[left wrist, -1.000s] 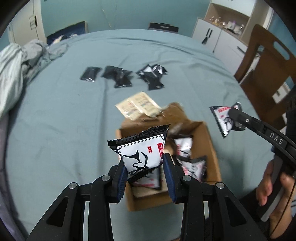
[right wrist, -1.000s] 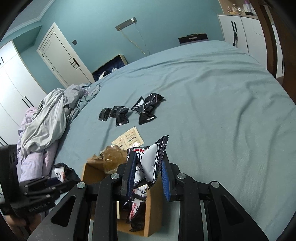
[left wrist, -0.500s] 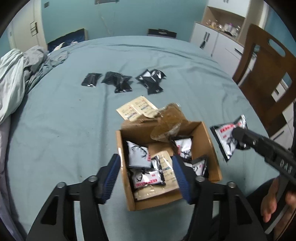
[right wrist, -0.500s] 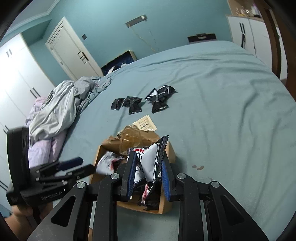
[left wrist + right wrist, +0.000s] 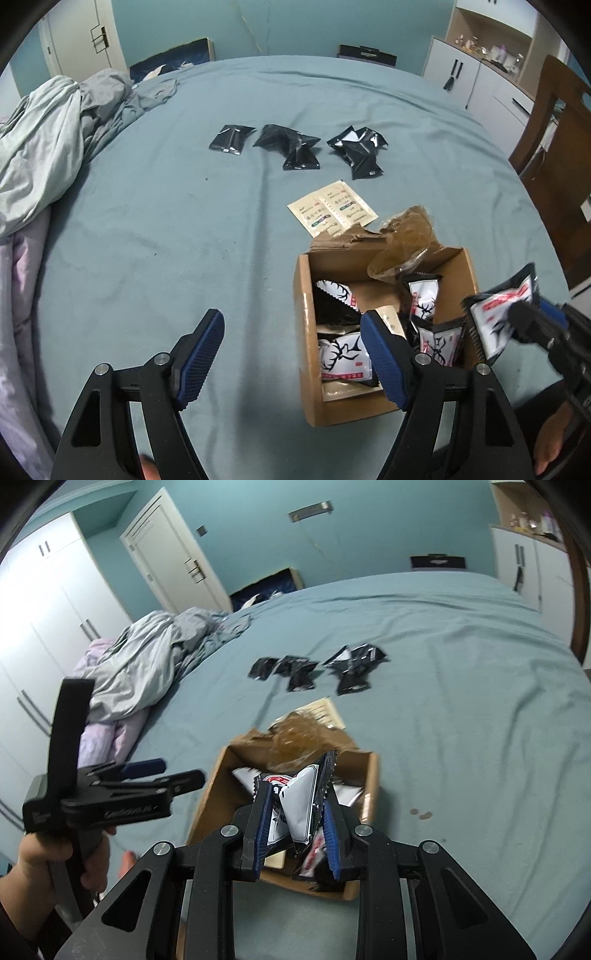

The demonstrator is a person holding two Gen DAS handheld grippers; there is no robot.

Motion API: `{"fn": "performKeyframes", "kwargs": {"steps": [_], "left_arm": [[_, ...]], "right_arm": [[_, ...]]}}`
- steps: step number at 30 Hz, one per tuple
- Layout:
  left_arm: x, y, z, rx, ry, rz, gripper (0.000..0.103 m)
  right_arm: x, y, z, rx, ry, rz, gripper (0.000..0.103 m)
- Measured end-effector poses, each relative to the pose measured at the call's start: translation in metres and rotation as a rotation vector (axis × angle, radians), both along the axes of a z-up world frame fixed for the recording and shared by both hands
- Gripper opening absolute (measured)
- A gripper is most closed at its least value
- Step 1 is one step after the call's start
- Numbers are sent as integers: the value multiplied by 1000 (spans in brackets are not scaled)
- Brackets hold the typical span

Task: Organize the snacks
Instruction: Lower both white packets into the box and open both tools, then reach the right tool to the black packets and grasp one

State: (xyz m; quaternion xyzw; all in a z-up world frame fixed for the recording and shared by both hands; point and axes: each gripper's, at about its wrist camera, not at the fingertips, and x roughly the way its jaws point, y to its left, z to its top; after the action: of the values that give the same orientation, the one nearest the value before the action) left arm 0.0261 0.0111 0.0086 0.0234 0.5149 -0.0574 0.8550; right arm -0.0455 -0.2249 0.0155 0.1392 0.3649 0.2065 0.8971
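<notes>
An open cardboard box (image 5: 351, 410) (image 5: 210, 797) sits on the teal bed and holds several black-and-white snack packets (image 5: 343, 354). My left gripper (image 5: 293, 332) (image 5: 162, 771) hovers at the box's left wall. Its jaws are opening, with nothing between them. My right gripper (image 5: 297, 797) (image 5: 535, 325) is shut on one white-and-black snack packet (image 5: 299, 805) (image 5: 502, 314), held above the box's near right side. Three groups of black packets (image 5: 288, 146) (image 5: 303, 672) lie farther back, and two beige sachets (image 5: 332, 206) lie just behind the box.
Crumpled brown wrapping (image 5: 406, 240) hangs over the box's far edge. A heap of grey bedding (image 5: 48, 140) covers the left of the bed. A wooden chair (image 5: 554, 155) and white cabinets (image 5: 476, 81) stand beyond the right edge.
My left gripper let go of its packet, which now lies in the box, and its jaws spread wide as it shifted left. The right gripper carried its packet in over the box.
</notes>
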Motion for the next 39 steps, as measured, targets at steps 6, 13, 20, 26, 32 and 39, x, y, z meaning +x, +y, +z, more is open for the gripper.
{"fn": "performKeyframes", "kwargs": {"steps": [6,13,20,26,32,39], "left_arm": [[6,3,-7,17,28,17,77],[11,8,-9,7,46,32,77],[18,8,-6,-2,45,35,77],[20,11,1,-68,38,48,77],[30,13,-6,-51,60,74,80],[46,22,-17,-63,103,93,80]], "right_arm": [[14,2,-8,23,74,7,38],[19,3,-4,-21,75,-54,61],[21,8,-3,-80,75,-88,63],[37,0,-1,-59,85,-112,63],[66,-21,-7,8,137,-122,63],[110,-31,-13,-22,197,-135,63]]}}
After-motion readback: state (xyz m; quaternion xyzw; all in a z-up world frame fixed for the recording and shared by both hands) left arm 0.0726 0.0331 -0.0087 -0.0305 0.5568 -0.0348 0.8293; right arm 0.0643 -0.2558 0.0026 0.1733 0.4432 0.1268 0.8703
